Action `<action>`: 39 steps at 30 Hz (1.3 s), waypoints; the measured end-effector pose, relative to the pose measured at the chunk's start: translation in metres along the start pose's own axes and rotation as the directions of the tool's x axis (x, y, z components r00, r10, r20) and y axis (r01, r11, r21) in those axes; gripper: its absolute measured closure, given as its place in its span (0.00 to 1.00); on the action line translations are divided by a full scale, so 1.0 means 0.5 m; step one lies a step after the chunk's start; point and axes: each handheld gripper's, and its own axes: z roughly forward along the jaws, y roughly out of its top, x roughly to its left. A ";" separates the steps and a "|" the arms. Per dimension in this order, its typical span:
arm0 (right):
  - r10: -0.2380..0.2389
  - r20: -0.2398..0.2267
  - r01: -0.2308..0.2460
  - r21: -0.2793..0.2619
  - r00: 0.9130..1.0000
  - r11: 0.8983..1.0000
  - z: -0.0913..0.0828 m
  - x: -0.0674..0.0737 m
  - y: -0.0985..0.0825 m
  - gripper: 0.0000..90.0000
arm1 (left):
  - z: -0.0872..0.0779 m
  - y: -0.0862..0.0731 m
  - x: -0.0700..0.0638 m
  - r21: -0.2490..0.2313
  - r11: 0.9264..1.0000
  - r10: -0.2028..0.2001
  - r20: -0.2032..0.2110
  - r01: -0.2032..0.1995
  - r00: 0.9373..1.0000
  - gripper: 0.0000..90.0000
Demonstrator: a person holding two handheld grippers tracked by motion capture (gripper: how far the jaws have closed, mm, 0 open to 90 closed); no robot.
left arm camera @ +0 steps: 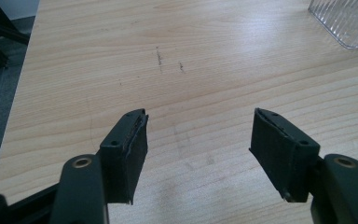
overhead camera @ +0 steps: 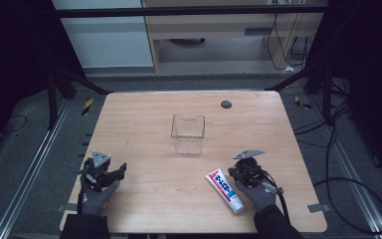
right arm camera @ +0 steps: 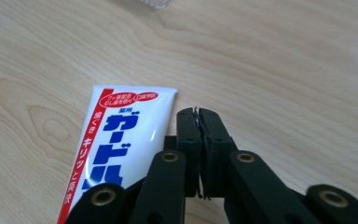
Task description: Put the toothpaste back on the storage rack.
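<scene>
The toothpaste tube (overhead camera: 224, 190) is laid just left of the right gripper (right arm camera: 199, 112), whose jaws are pressed together on nothing. The left gripper (left arm camera: 199, 135) is held well left of the tube, jaws spread apart.

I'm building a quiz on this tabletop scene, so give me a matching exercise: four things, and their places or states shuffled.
Things:
1. toothpaste tube
2. clear container
3. left gripper
4. right gripper

States:
A. jaws wide open over bare wood
B. jaws shut, beside the tube
C. stands at the table's middle
D. lies flat near the front edge

Pairs: 1-D, 2-C, 3-A, 4-B
</scene>
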 end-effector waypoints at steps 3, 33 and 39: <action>0.005 0.006 -0.005 -0.014 1.000 1.000 -0.020 -0.007 0.000 0.91 | 0.000 0.000 0.000 -0.001 1.000 -0.001 0.000 0.001 1.000 0.39; -0.055 -0.029 0.057 0.083 0.998 0.995 -0.070 0.065 0.055 0.53 | 0.006 0.000 -0.004 0.018 1.000 0.023 0.006 -0.023 1.000 0.38; -0.062 -0.033 0.066 0.120 0.998 0.991 -0.049 0.080 0.059 0.51 | 0.006 0.000 -0.003 0.019 1.000 0.022 0.006 -0.022 1.000 0.38</action>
